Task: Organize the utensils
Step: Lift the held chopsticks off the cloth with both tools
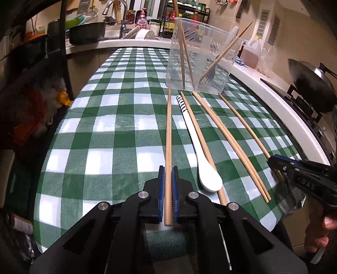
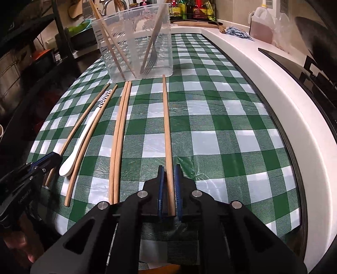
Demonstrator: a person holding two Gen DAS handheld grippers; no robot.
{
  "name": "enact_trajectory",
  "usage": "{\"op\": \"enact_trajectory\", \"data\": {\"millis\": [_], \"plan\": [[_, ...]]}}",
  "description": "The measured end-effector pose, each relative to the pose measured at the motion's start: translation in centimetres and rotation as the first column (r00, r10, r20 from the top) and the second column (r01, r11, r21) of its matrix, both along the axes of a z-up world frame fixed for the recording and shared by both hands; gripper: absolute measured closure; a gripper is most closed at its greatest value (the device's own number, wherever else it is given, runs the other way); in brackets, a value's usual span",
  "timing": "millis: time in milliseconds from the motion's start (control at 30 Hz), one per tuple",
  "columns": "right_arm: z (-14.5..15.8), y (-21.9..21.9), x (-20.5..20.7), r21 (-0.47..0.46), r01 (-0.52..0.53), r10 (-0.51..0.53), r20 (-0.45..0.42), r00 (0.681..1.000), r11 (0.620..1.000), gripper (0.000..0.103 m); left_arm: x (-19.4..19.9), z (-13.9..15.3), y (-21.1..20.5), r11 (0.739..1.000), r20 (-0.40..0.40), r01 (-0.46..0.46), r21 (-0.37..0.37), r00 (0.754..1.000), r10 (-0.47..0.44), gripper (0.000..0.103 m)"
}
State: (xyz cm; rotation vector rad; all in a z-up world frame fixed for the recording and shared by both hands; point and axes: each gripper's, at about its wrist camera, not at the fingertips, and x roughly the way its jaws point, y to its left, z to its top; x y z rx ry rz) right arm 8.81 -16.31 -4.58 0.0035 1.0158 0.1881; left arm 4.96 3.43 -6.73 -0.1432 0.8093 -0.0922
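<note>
A green-and-white checked cloth (image 1: 118,134) covers the table, which stands against a white counter (image 2: 273,88) in a cramped kitchen. Behind it a chrome tap (image 1: 114,8) arches over a sink area crowded with a dark pan (image 1: 87,32) — bottles fill a black rack (image 1: 185,19). A wok (image 1: 311,84) sits on the stove at right, below beige tiled walls.

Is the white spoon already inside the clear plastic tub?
No, the white spoon lies flat on the checked cloth among loose chopsticks, in front of the clear tub.
</note>
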Motion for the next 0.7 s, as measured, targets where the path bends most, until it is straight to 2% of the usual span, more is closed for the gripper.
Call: {"op": "enact_trajectory", "data": {"millis": [200, 700], "plan": [[0.03, 0.18, -0.16, -0.004, -0.004, 0.004, 0.001, 1.0, 1.0, 0.09, -0.74, -0.08, -0.66, 0.999, 0.014, 0.013, 0.046, 1.0, -0.013, 0.096], [0.0, 0.41, -0.27, -0.023, -0.009, 0.009, 0.012, 1.0, 1.0, 0.09, -0.67, -0.1, -0.86, 0.998, 0.021, 0.01, 0.061, 1.0, -0.011, 0.096]]}}
